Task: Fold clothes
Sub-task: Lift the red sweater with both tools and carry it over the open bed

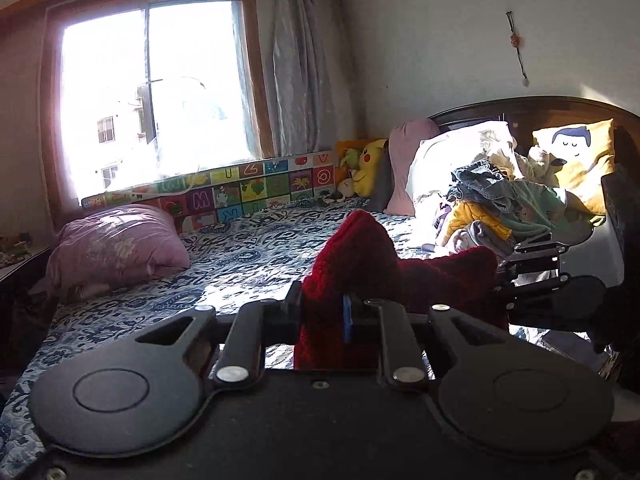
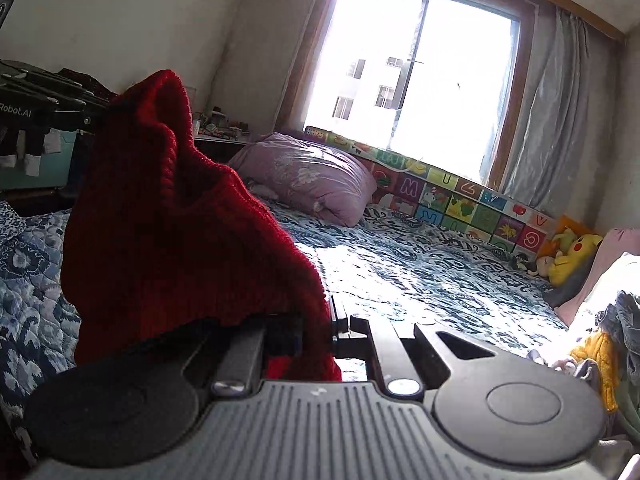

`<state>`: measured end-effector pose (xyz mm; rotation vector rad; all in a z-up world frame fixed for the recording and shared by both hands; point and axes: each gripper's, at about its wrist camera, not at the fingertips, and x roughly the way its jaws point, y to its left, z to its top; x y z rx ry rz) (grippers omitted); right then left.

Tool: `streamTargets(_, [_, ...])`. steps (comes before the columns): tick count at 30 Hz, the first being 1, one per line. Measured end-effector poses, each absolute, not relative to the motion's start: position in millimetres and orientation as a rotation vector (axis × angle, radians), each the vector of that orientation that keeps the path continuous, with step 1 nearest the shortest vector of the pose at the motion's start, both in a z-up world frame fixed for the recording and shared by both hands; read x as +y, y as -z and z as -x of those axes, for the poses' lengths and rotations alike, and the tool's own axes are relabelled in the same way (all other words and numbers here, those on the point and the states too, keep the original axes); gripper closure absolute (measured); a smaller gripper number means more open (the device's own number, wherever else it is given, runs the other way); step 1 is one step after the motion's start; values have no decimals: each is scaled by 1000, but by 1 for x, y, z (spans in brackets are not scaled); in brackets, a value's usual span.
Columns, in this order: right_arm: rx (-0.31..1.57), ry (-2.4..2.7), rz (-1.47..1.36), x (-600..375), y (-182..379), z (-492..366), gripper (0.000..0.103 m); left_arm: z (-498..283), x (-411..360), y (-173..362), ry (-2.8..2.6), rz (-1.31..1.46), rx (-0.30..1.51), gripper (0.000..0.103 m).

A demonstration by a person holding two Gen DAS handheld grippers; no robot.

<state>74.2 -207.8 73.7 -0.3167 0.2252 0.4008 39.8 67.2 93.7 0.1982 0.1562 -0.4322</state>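
Observation:
A red knitted garment (image 1: 360,256) is held up above the bed, stretched between both grippers. My left gripper (image 1: 338,312) is shut on one end of it, the cloth bunching up over the fingers. In the right wrist view the same red knit (image 2: 172,232) rises in a peak and drapes over the left finger of my right gripper (image 2: 320,328), which is shut on its edge. The right gripper's black linkage (image 1: 552,276) shows at the right of the left wrist view, at the knit's far end. A heap of unfolded clothes (image 1: 500,208) lies by the headboard.
The bed carries a blue patterned quilt (image 1: 248,256). A purple pillow (image 1: 116,248) lies at its left, an alphabet play mat (image 1: 248,192) lines the window side, and a yellow plush toy (image 1: 370,168) with more pillows sits near the dark headboard (image 1: 520,112).

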Motion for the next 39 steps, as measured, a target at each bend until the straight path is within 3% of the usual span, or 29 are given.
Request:
streamTargets(8, [102, -415, 369, -229, -120, -25, 90, -14, 83, -123, 501, -161, 99, 85])
streamTargets(17, [160, -502, 263, -262, -134, 20, 90, 21, 92, -122, 621, -79, 117, 84])
streamTargets(30, [596, -494, 226, -186, 12, -147, 89, -148, 77, 14, 419, -114, 501, 84])
streamTargets(39, [758, -410, 150, -183, 65, -257, 88, -261, 71, 60, 387, -85, 616, 84])
